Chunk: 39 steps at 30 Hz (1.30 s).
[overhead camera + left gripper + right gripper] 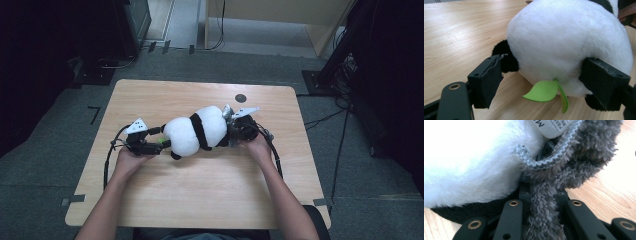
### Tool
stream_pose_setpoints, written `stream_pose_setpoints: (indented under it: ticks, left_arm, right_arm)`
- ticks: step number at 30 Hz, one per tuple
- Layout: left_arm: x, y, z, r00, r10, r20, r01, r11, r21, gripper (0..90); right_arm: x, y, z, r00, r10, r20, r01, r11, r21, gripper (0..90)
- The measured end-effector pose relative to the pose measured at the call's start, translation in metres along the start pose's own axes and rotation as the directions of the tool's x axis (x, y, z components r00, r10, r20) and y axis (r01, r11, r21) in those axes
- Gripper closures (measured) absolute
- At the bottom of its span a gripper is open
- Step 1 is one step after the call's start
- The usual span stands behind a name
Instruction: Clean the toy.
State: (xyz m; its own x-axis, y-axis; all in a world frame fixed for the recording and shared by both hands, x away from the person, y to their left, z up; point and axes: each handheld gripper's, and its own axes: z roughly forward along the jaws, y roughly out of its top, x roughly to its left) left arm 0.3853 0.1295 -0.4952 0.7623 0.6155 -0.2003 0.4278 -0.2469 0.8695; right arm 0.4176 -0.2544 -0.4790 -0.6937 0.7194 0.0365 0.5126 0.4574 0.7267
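Centrally, a pale wooden worktop (165,195) stands on grey carpet. The left hand-held gripper (159,144), jaws wide, flanks the plush panda (196,131), lying lengthwise left-to-right mid-frame. The right hand-held gripper (232,131) pinches its grey fuzzy garment (574,162).

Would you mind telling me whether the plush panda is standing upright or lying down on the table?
Lying down: the plush panda stretches lengthwise across the table in the high view, its white body resting on the wood between the two hands.
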Motion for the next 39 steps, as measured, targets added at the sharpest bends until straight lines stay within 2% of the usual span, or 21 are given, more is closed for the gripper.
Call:
stream_pose_setpoints:
  ticks: [2,4,6,8,9,10,11,12,14,18,19,20,22,25,27,29,31,35,38,39]
  left_arm:
    - [-0.001,0.000,0.001,0.9999,-0.014,-0.001,0.014,0.9999,-0.006,15.6]
    - [-0.002,-0.001,0.003,0.9988,-0.029,0.038,0.029,0.9994,-0.016,14.5]
    - [-0.004,-0.001,0.004,0.9970,-0.018,0.076,0.019,0.9998,-0.012,11.4]
    - [-0.006,-0.002,0.005,0.9956,-0.023,0.090,0.023,0.9997,-0.002,9.0]
    - [-0.007,-0.002,0.006,0.9954,-0.031,0.091,0.031,0.9995,0.005,6.4]
    - [-0.007,-0.002,0.008,0.9940,-0.043,0.101,0.042,0.9990,0.013,1.5]
    - [-0.008,-0.003,0.009,0.9917,-0.047,0.120,0.046,0.9988,0.013,0.3]
    - [-0.008,-0.003,0.009,0.9917,-0.047,0.120,0.046,0.9988,0.013,0.0]
    - [-0.012,-0.006,0.013,0.9891,-0.020,0.146,0.023,0.9996,-0.014,0.0]
    - [-0.015,-0.006,0.016,0.9857,-0.022,0.167,0.026,0.9994,-0.021,0.0]
    - [-0.016,-0.006,0.017,0.9824,-0.020,0.186,0.025,0.9994,-0.022,0.0]
    - [-0.016,-0.006,0.017,0.9824,-0.020,0.186,0.025,0.9994,-0.022,0.0]
    - [-0.017,-0.008,0.020,0.9739,-0.027,0.225,0.030,0.9995,-0.010,0.1]
    - [-0.018,-0.008,0.019,0.9706,-0.023,0.240,0.026,0.9996,-0.011,3.9]
    - [-0.022,-0.008,0.018,0.9661,0.002,0.258,0.001,1.0000,-0.009,13.1]
    - [-0.026,-0.009,0.019,0.9652,0.015,0.261,-0.015,0.9999,-0.002,16.5]
    - [-0.029,-0.010,0.017,0.9687,0.035,0.246,-0.035,0.9994,-0.003,21.9]
    - [-0.034,-0.008,0.014,0.9746,0.062,0.215,-0.064,0.9980,-0.001,36.7]
    - [-0.039,-0.007,0.013,0.9740,0.093,0.207,-0.094,0.9955,-0.001,44.0]
    - [-0.042,-0.006,0.013,0.9721,0.103,0.211,-0.106,0.9944,0.002,46.1]
  right_arm:
    - [0.001,0.000,0.001,0.9999,0.012,0.004,-0.012,1.000,0.000,76.5]
    - [0.002,0.001,0.002,0.9998,0.015,0.012,-0.015,1.000,0.002,76.9]
    - [0.003,0.002,0.004,0.9998,0.002,0.019,-0.002,1.000,0.001,77.1]
    - [0.003,0.003,0.007,0.9996,-0.012,0.024,0.012,1.000,-0.007,77.1]
    - [0.003,0.004,0.008,0.9998,-0.004,0.021,0.004,1.000,0.002,77.2]
    - [0.003,0.006,0.009,0.9998,-0.001,0.019,0.001,1.000,0.001,77.2]
    - [0.004,0.006,0.010,0.9998,-0.003,0.022,0.003,1.000,0.002,77.3]
    - [0.004,0.006,0.010,0.9998,-0.003,0.022,0.003,1.000,0.002,77.3]
    - [0.008,0.008,0.013,0.9992,-0.009,0.040,0.009,1.000,0.000,77.5]
    - [0.009,0.009,0.016,0.9977,0.005,0.068,-0.004,1.000,-0.011,78.3]
    - [0.009,0.009,0.017,0.9975,0.012,0.069,-0.011,1.000,-0.014,78.4]
    - [0.009,0.009,0.017,0.9975,0.012,0.069,-0.011,1.000,-0.014,78.4]
    - [0.011,0.009,0.019,0.9972,0.010,0.074,-0.008,1.000,-0.021,78.4]
    - [0.011,0.009,0.019,0.9971,0.015,0.074,-0.013,1.000,-0.024,78.5]
    - [0.010,0.008,0.019,0.9970,0.031,0.071,-0.029,0.999,-0.026,78.4]
    - [0.009,0.008,0.018,0.9966,0.045,0.068,-0.043,0.999,-0.026,78.4]
    - [0.007,0.007,0.018,0.9971,0.034,0.069,-0.032,0.999,-0.033,78.3]
    - [0.005,0.005,0.015,0.9960,0.053,0.073,-0.051,0.998,-0.030,77.4]
    - [0.000,0.003,0.011,0.9943,0.076,0.074,-0.074,0.997,-0.029,76.5]
    - [-0.002,0.002,0.009,0.9937,0.084,0.074,-0.082,0.996,-0.029,76.5]
